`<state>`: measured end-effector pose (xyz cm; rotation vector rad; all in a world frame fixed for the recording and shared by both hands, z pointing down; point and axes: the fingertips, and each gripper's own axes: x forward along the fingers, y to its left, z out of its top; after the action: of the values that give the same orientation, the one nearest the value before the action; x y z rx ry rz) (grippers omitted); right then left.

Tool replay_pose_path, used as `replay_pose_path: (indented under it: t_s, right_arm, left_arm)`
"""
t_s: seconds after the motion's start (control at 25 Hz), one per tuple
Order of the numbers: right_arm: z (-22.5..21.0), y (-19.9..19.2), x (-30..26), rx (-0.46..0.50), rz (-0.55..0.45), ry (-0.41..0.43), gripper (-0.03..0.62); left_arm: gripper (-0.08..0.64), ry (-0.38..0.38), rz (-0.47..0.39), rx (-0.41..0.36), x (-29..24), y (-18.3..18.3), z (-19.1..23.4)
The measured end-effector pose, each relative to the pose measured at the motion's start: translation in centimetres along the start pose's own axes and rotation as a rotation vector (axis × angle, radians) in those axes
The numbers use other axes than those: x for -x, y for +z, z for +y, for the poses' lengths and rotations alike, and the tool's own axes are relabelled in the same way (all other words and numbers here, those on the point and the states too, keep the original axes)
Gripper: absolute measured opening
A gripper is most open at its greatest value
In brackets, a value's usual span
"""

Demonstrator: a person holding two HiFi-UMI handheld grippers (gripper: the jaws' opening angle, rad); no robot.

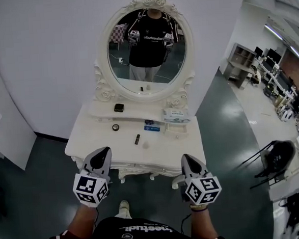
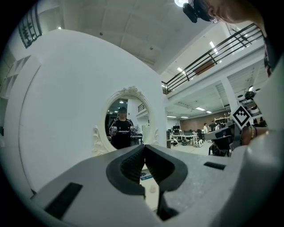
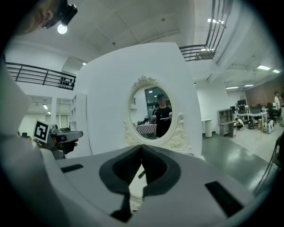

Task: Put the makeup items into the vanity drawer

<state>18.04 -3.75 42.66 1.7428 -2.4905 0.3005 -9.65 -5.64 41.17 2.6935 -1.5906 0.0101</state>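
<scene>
Two grippers are held low in front of a white vanity table (image 1: 162, 154), clear of its near edge and touching nothing. The left gripper (image 1: 105, 151) is seen with its fingers pressed together and nothing between them; the same is shown in its own view (image 2: 144, 153). The right gripper (image 1: 186, 158) is likewise closed and empty, as confirmed in its own view (image 3: 142, 153).

The makeup items are all out on the table:
- A dark tube (image 1: 137, 138) is laid near the middle of the top, with a small pale item (image 1: 145, 145) just beside it on the right.
- A small round pot (image 1: 116, 127) sits further left.
- A blue item (image 1: 151, 125) sits further back, near the middle.
- A black compact (image 1: 119, 108) is placed on the raised shelf under the oval mirror (image 1: 147, 50).
- A white and blue box (image 1: 176, 115) stands at the shelf's right end.

The person is reflected in the mirror. The drawer front is not clearly made out below the table edge.
</scene>
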Motion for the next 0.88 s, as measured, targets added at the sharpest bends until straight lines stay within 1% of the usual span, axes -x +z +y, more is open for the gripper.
replay_pose_path:
  t_s: [0.16,0.32,0.52,0.88]
  right_arm:
    - [-0.8,0.5,-2.5,-0.013,-0.006,-0.024,0.003]
    - [-0.9,1.2,-5.2,0.006,0.0,-0.049,0.003]
    - [-1.0,1.7,-8.1,0.01,0.005,-0.072,0.003]
    - [0.0,2.3,-12.5,0.025,0.013,-0.099,0.003]
  left_arm:
    - [0.006,-0.028,0.0,-0.004,-2.7,0.4,1.4]
    - [0.006,-0.041,-0.002,-0.009,-5.0,0.8,3.2]
    - [0.006,-0.073,-0.009,0.004,-7.8,0.6,5.2]
    - [0.006,-0.089,-0.014,0.01,-10.9,0.4,9.8]
